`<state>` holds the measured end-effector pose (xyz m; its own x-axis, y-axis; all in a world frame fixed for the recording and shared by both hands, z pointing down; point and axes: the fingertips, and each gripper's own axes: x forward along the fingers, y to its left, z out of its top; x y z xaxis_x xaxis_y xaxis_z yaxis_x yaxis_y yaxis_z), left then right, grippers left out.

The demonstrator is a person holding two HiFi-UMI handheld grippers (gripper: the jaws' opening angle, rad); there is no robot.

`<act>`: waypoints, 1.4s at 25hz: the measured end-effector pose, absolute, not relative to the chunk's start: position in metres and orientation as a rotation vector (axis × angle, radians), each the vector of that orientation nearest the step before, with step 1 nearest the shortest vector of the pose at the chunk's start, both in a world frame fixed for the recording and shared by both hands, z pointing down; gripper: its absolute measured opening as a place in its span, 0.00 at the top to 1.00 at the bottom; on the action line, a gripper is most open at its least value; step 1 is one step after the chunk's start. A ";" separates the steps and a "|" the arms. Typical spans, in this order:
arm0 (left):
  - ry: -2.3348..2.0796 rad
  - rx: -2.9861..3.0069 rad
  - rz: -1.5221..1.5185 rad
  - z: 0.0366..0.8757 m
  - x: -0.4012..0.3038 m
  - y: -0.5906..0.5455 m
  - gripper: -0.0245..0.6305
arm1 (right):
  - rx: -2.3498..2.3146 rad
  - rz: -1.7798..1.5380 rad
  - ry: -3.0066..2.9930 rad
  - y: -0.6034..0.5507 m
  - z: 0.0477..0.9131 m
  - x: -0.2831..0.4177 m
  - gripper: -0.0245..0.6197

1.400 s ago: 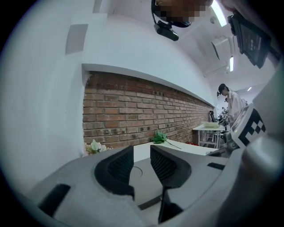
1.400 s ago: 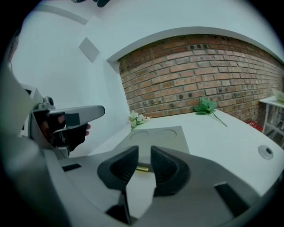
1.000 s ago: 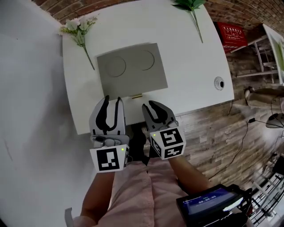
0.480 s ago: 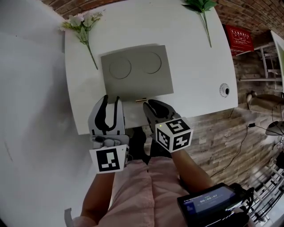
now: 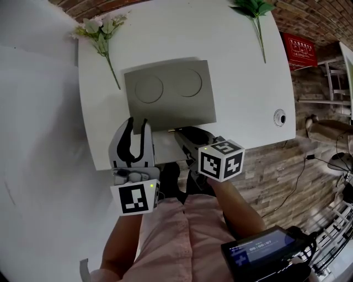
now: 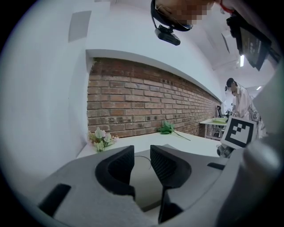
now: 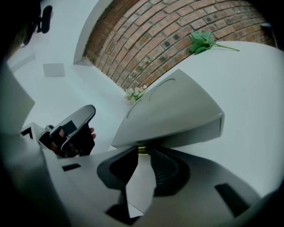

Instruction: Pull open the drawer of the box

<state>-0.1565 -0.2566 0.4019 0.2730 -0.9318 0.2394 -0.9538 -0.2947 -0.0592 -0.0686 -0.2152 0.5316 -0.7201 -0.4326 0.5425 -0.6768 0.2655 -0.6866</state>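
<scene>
A flat grey box (image 5: pixel 168 93) with two round marks on its lid lies on the white table (image 5: pixel 242 82). A small brass handle (image 5: pixel 171 130) sticks out of its near face. My right gripper (image 5: pixel 183 133), rolled on its side, has its tips right at that handle. In the right gripper view the handle (image 7: pixel 142 150) shows in the gap between the tips of the right gripper (image 7: pixel 143 160), under the box (image 7: pixel 177 111); the jaws are opening and the pads do not press on it. My left gripper (image 5: pixel 137 124) hangs open and empty at the table's near edge, left of the handle.
A white flower sprig (image 5: pixel 99 30) lies at the far left of the table, a green sprig (image 5: pixel 253 14) at the far right. A cable hole (image 5: pixel 281 117) is near the right edge. A white wall runs along the left. A device with a screen (image 5: pixel 265 253) sits by my lap.
My right gripper has moved forward up to the box's front and rolled over sideways, its tips now at the handle. The left gripper has stayed in place.
</scene>
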 end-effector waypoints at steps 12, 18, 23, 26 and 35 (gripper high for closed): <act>-1.820 2.422 0.344 0.402 -0.163 -0.258 0.79 | 0.990 1.588 -2.255 -0.217 0.535 -0.069 0.87; -1.820 2.431 0.342 0.398 -0.165 -0.250 0.79 | 1.006 1.585 -2.251 -0.211 0.535 -0.067 0.88; -1.826 2.439 0.339 0.392 -0.167 -0.244 0.79 | 1.015 1.580 -2.248 -0.204 0.534 -0.067 0.88; -1.825 2.448 0.335 0.390 -0.166 -0.240 0.79 | 1.023 1.569 -2.248 -0.200 0.535 -0.066 0.88; -1.824 2.465 0.328 0.385 -0.169 -0.229 0.79 | 1.045 1.563 -2.244 -0.189 0.535 -0.064 0.88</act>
